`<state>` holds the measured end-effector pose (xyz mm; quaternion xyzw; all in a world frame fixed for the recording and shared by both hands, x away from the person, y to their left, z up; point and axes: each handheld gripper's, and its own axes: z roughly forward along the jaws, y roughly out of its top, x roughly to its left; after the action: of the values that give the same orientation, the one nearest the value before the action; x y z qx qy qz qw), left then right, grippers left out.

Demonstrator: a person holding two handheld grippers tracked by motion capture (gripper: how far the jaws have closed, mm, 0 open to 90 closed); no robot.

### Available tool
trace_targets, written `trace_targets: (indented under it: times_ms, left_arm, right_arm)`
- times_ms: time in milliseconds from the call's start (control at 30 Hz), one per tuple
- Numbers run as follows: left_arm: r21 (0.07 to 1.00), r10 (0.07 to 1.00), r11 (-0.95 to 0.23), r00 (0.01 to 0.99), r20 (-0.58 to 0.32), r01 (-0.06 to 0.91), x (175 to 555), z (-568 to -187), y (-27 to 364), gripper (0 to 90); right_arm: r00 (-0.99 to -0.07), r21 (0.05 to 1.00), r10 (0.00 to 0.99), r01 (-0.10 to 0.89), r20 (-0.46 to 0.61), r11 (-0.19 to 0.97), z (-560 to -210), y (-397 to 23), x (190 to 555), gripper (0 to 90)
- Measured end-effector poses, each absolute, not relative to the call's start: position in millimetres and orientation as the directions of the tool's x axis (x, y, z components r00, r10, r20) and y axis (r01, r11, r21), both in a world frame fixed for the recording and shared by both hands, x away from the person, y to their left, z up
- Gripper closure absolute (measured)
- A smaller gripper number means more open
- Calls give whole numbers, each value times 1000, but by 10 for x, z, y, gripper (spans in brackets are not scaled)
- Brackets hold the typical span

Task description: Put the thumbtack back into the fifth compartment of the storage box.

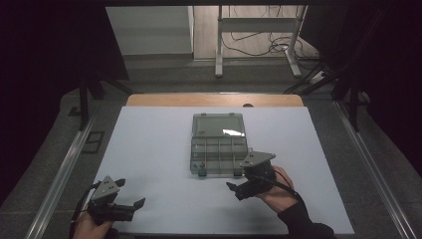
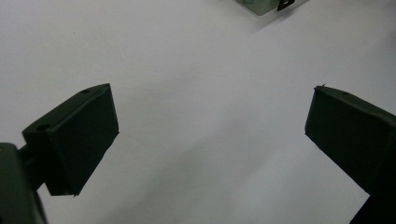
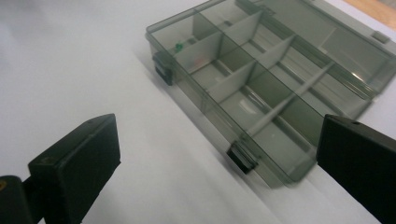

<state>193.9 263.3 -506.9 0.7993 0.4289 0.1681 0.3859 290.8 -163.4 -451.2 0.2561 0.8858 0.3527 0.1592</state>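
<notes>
A smoky clear plastic organizer box (image 1: 219, 155) lies open in the middle of the white sheet, its lid (image 1: 219, 125) folded flat toward the far side. Dividers split it into several compartments (image 3: 261, 79), and two dark latches (image 3: 242, 158) sit on its near wall. A tiny green piece (image 3: 178, 46) lies in a corner compartment. My right gripper (image 1: 238, 181) is open just in front of the box's near right corner; its jaws (image 3: 217, 135) stand wide apart and hold nothing. My left gripper (image 1: 130, 192) is open at the near left, over bare sheet (image 2: 212, 107), with a box corner (image 2: 261, 5) far ahead.
The white sheet (image 1: 149, 149) covers most of the table, with a wooden strip (image 1: 214, 100) at its far edge. Metal rails (image 1: 62, 174) run along both sides. Beyond the table stand desk legs (image 1: 219, 45) and loose cables (image 1: 278, 47) on the floor.
</notes>
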Motion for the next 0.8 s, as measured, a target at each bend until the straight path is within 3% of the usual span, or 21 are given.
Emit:
trace_targets:
  times_ms: [800]
  left_arm:
    - [761, 817, -332, 573, -62, 557, 1939, -5069, 2632, 30]
  right_arm:
    - [-750, 733, 656, 402, -80, 549, -4507, -2177, 2726, 2]
